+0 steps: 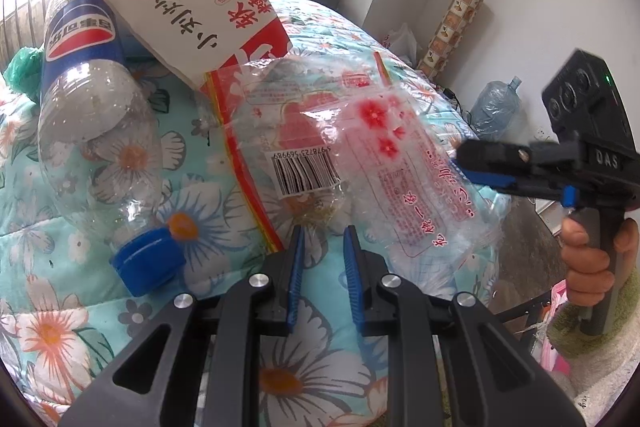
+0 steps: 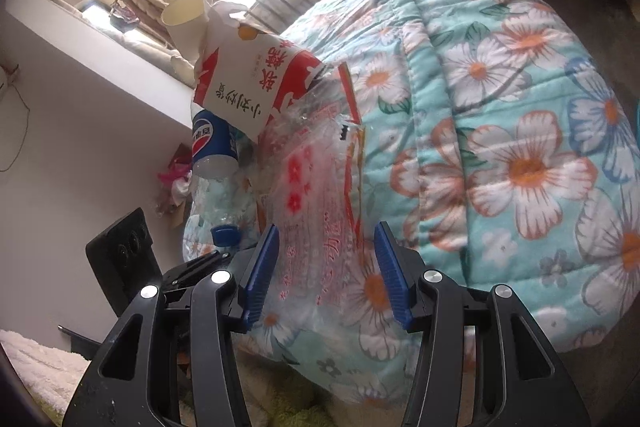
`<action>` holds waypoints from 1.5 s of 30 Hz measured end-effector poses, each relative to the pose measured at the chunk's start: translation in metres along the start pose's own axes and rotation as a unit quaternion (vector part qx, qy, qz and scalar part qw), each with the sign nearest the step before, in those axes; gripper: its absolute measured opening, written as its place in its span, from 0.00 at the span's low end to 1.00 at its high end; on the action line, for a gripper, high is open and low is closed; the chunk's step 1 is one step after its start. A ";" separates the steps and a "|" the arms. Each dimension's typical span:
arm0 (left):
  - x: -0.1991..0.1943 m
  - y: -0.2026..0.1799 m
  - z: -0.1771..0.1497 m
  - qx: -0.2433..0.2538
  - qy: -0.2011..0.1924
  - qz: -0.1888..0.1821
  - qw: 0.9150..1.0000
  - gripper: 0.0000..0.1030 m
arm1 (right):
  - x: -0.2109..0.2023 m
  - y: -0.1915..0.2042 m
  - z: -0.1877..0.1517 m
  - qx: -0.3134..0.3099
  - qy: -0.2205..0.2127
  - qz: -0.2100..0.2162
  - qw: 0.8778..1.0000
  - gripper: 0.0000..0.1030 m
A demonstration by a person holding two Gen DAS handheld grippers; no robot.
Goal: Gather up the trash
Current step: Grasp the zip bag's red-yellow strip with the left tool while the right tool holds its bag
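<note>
Two handheld grippers converge on a heap of litter on a floral quilt. The right gripper has its blue pads standing well apart, with the near edge of a clear printed plastic bag lying between them but not pinched. The left gripper hovers with its jaws narrowly parted and nothing between them, its tips just short of the same bag's barcoded edge. From the right-hand tool the bag runs lengthwise straight ahead, up the slope of the bedding, its far end tucked under a red-and-white paper carton. An empty cola bottle lies beside the bag to the left, its blue cap pointing back toward the left gripper. In the left wrist view the right gripper comes in from the side, already at the bag's edge, and so looks the better placed to close on it first.
</note>
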State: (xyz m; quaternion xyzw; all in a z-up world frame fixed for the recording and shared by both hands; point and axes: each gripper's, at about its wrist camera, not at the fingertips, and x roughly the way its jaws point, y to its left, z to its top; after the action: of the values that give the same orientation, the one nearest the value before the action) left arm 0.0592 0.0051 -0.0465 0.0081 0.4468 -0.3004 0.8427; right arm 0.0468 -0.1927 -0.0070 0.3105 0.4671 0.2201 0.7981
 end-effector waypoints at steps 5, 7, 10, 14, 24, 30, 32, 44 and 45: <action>0.000 -0.004 0.001 0.005 0.001 0.006 1.000 0.19 | -0.013 -0.008 -0.016 0.030 0.013 0.025 0.999 0.43; 0.000 -0.006 0.001 0.003 0.001 0.007 1.000 0.19 | -0.014 -0.011 -0.020 0.044 0.022 0.037 0.998 0.42; 0.001 -0.006 0.001 0.003 0.001 0.010 1.000 0.19 | -0.008 -0.018 -0.028 0.076 0.040 0.057 0.995 0.36; 0.001 -0.006 0.001 0.003 0.002 0.012 1.000 0.19 | 0.003 -0.024 -0.032 0.110 0.048 0.076 0.990 0.32; 0.001 -0.006 0.000 -0.002 0.001 0.007 1.000 0.19 | 0.005 -0.023 -0.034 0.124 0.041 0.067 0.989 0.06; -0.001 -0.005 -0.001 -0.002 -0.001 0.007 1.000 0.19 | -0.028 -0.016 -0.030 0.084 0.004 0.030 0.996 0.03; -0.005 -0.004 -0.002 -0.002 -0.005 0.005 1.000 0.19 | -0.035 -0.016 -0.026 0.077 -0.008 0.023 0.997 0.02; -0.040 0.018 0.008 -0.045 -0.050 0.011 0.998 0.50 | -0.016 -0.018 -0.011 0.068 -0.011 -0.024 0.997 0.02; -0.038 0.020 0.010 -0.051 -0.046 0.012 0.998 0.53 | -0.015 -0.020 -0.011 0.071 -0.010 -0.024 0.997 0.02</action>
State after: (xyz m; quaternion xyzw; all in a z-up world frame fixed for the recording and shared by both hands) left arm 0.0611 0.0372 -0.0165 -0.0434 0.4223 -0.2671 0.8651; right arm 0.0311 -0.2133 -0.0157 0.3572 0.4805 0.1636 0.7841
